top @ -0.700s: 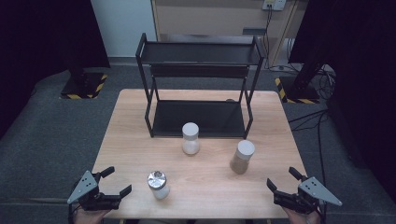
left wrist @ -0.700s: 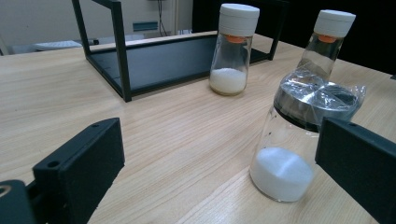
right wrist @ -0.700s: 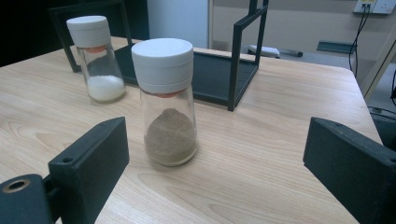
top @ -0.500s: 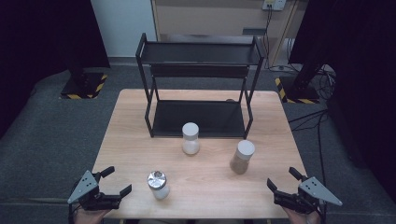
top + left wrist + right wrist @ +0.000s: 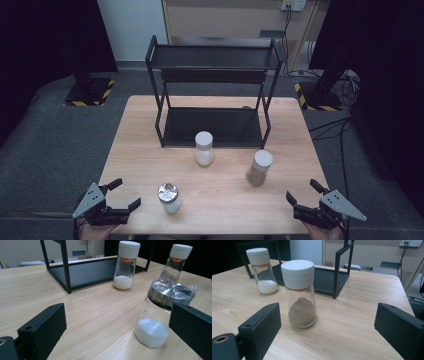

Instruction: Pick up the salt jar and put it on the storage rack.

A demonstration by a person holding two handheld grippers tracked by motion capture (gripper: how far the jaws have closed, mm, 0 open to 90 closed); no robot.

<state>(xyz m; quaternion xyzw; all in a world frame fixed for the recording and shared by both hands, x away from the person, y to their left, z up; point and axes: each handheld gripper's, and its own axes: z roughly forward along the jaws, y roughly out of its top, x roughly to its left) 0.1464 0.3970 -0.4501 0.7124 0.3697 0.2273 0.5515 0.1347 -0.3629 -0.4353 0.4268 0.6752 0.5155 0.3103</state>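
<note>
Three glass jars stand on the wooden table [image 5: 140, 125]. A silver-capped jar [image 5: 169, 198] [image 5: 160, 315] of white powder, its cap wrapped in clear film, is near the front left. A white-capped jar [image 5: 204, 148] [image 5: 125, 265] [image 5: 263, 271] of white powder stands in the middle. A white-capped jar [image 5: 259, 168] [image 5: 300, 295] [image 5: 175, 260] of brown powder is at the right. My left gripper [image 5: 121, 196] [image 5: 117, 332] is open at the front left corner, just left of the silver-capped jar. My right gripper [image 5: 303, 192] [image 5: 327, 327] is open at the front right corner, the brown jar ahead of its left jaw.
A black two-tier metal rack [image 5: 215, 95] [image 5: 75, 272] [image 5: 329, 275] stands at the back of the table, both shelves bare. Dark carpet surrounds the table. Cables [image 5: 345, 130] run over the floor at the right.
</note>
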